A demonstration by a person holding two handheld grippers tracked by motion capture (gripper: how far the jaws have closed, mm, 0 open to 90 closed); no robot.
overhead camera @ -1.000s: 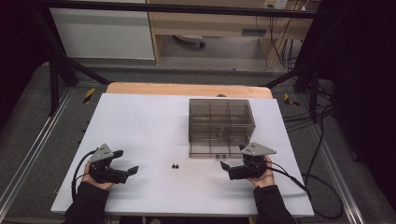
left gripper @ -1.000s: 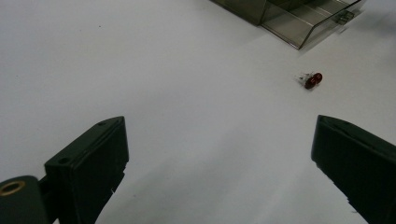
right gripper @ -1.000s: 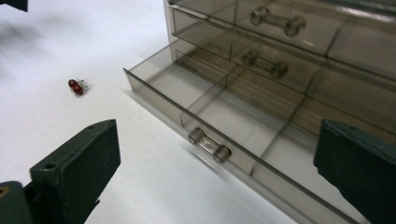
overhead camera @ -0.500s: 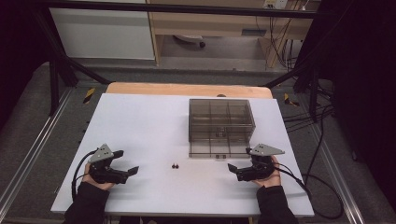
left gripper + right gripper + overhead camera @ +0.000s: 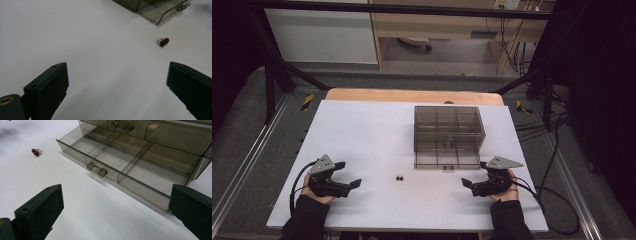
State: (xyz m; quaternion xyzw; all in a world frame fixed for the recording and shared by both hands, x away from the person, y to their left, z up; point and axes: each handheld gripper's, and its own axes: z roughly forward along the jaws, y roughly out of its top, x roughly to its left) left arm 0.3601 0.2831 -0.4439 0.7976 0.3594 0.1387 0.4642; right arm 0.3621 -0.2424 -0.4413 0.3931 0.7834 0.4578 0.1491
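Note:
A smoky clear drawer box [image 5: 448,125] stands on the white table [image 5: 362,130], right of centre. Its bottom drawer [image 5: 447,159] is pulled out; the right gripper view shows that drawer [image 5: 130,167] with several empty compartments and a clear handle [image 5: 97,170]. Two small red pieces [image 5: 400,177] lie together on the table in front of the box, also seen as red pieces [image 5: 164,41] and red pieces [image 5: 35,152]. My left gripper [image 5: 348,174] rests open at the front left, jaws empty [image 5: 117,67]. My right gripper [image 5: 474,174] rests open at the front right, just before the drawer's right corner [image 5: 116,188].
Bare white tabletop lies between the two grippers and left of the box. A wooden strip [image 5: 412,96] runs along the table's far edge. Cables [image 5: 542,130] hang off the right side. Metal frame rails [image 5: 242,165] flank the table.
My right gripper has drawn back a little to the right and toward the table's front edge, away from the drawer. The left gripper, the drawer and the red pieces have stayed put.

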